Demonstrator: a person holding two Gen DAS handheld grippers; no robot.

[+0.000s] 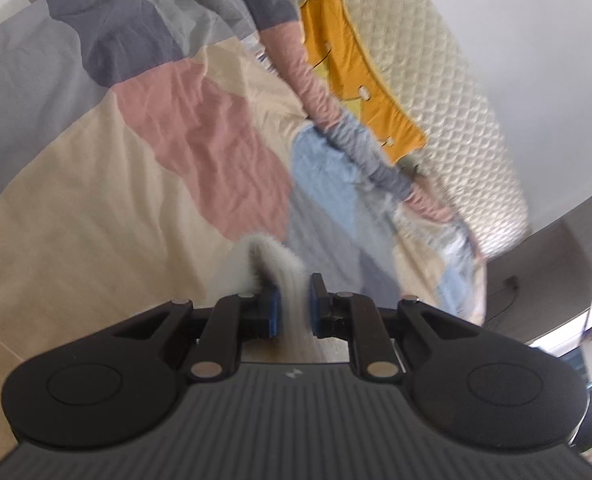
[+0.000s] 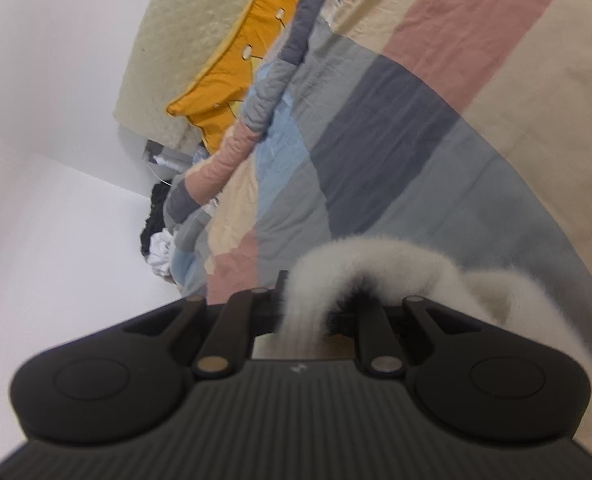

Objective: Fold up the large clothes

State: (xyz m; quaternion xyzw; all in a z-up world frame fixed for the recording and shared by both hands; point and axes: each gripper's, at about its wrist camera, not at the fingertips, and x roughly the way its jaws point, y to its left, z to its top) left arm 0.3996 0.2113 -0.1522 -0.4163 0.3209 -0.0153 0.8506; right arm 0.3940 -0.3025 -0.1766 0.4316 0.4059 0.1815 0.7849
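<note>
A white fluffy garment [image 1: 280, 268] runs between the blue pads of my left gripper [image 1: 293, 300], which is shut on it, over a patchwork bedcover [image 1: 136, 184]. In the right wrist view the same white fluffy garment [image 2: 376, 264] arches up out of my right gripper [image 2: 302, 312], which is shut on a fold of it, and trails off to the right. The rest of the garment hangs below both views and is hidden. Both views are tilted and a little blurred.
The bedcover [image 2: 436, 120] has beige, pink, blue and grey patches. An orange cushion [image 1: 360, 76] leans on a cream quilted headboard [image 1: 448, 80]. A white wall [image 2: 48, 160] lies left of the bed, with dark and white clothes [image 2: 158, 240] piled beside it.
</note>
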